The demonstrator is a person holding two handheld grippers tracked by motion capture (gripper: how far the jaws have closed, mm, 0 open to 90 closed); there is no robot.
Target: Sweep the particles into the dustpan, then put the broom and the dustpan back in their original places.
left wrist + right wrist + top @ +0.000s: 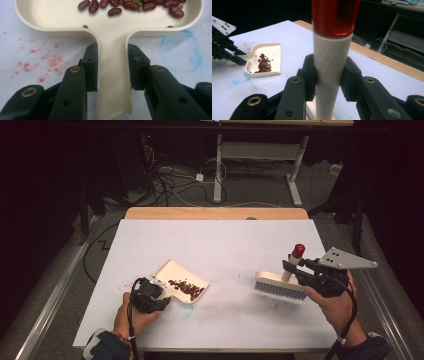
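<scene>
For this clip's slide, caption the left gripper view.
Left gripper clamps the cream dustpan handle; red beans inside.

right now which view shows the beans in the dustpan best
The left gripper view: the beans lie close up in the dustpan, each distinct, though some are cropped at the top edge. The high view and right gripper view show the whole pile, small and far.

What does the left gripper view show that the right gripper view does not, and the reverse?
The left gripper view alone shows the black pads clamping the dustpan handle and red stains on the table. The right gripper view alone shows the brush handle with its red cap, held between pads, and the wooden table edge. Both show the cream dustpan with red beans and a blue ring mark.
</scene>
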